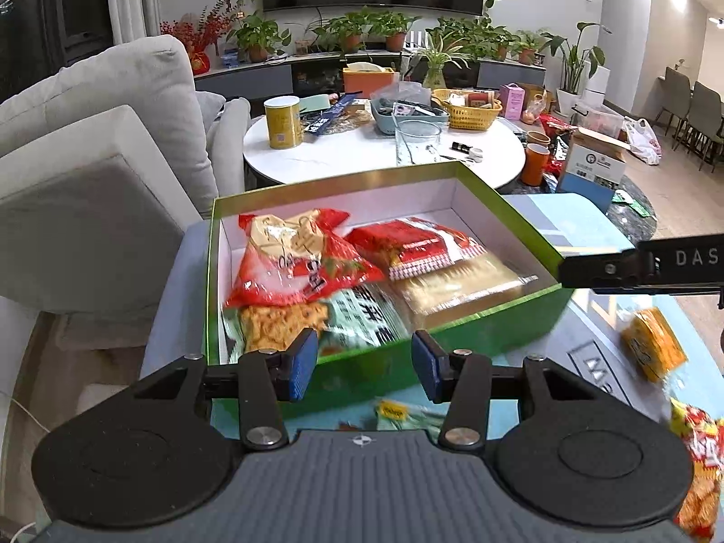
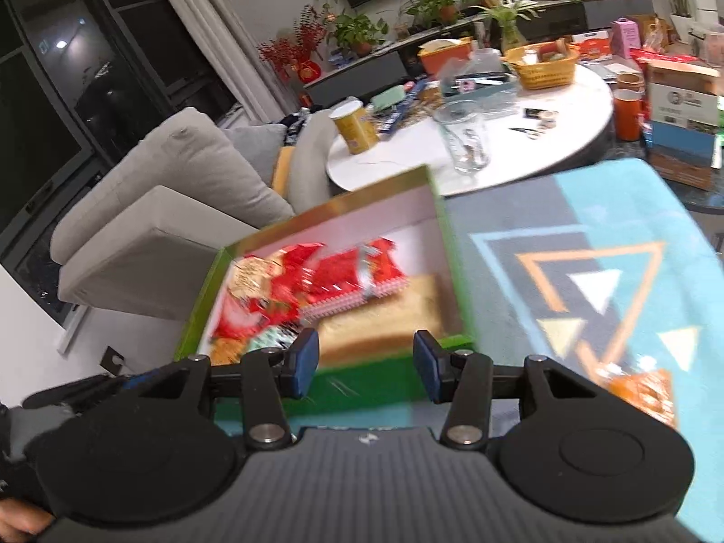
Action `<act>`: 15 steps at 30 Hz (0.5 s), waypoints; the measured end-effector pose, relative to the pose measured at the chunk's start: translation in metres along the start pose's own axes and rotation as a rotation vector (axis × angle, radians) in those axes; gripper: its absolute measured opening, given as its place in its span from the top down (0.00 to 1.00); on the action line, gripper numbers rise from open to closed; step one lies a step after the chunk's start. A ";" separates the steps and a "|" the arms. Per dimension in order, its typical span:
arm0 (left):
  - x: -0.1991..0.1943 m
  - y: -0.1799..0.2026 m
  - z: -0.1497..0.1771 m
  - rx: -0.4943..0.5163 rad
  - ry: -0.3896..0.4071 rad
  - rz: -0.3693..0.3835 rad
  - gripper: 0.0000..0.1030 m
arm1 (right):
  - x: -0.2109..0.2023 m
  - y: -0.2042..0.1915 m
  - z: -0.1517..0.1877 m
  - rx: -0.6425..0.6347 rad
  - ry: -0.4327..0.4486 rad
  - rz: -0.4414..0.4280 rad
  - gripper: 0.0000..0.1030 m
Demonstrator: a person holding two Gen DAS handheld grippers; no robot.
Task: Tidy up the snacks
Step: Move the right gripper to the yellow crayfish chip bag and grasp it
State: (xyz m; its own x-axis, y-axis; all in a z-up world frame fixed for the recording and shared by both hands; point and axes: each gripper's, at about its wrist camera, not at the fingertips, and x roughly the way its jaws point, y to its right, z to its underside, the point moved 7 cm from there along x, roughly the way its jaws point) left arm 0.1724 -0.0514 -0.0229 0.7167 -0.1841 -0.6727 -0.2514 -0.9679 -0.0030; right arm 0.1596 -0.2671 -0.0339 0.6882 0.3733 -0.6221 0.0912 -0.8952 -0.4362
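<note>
A green box (image 1: 479, 330) with a white inside sits on a patterned blue cloth. It holds several snack packs: a red bag (image 1: 294, 262), a red pack (image 1: 416, 244), a green-white pack (image 1: 366, 321) and a golden pack (image 1: 461, 285). My left gripper (image 1: 364, 364) is open and empty, just in front of the box's near wall. My right gripper (image 2: 366, 364) is open and empty at the box's (image 2: 362, 384) near wall; its finger also shows in the left wrist view (image 1: 602, 267) over the box's right edge. Loose snacks lie outside: an orange pack (image 1: 651, 348) and a red-yellow pack (image 1: 697, 461).
A small green-yellow pack (image 1: 407, 416) lies under my left gripper. A grey sofa (image 1: 99, 135) stands to the left. A white round table (image 1: 384, 154) behind the box carries a yellow can (image 1: 283, 122), a glass (image 1: 416, 142) and baskets. An orange pack (image 2: 642, 389) lies on the cloth (image 2: 588, 271).
</note>
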 end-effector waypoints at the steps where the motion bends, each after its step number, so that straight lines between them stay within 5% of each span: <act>1: -0.003 0.002 0.003 0.001 0.000 0.002 0.58 | -0.004 0.005 0.003 0.005 -0.001 0.009 0.49; 15: -0.043 0.011 0.050 -0.019 -0.011 0.039 0.55 | -0.061 0.074 0.049 0.098 0.005 0.131 0.42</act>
State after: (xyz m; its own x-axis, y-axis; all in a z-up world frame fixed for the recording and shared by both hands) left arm 0.1063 -0.0458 -0.0316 0.6993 -0.2201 -0.6800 -0.2664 -0.9631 0.0378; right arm 0.0887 -0.3447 -0.0602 0.6933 0.2531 -0.6748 -0.0706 -0.9080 -0.4131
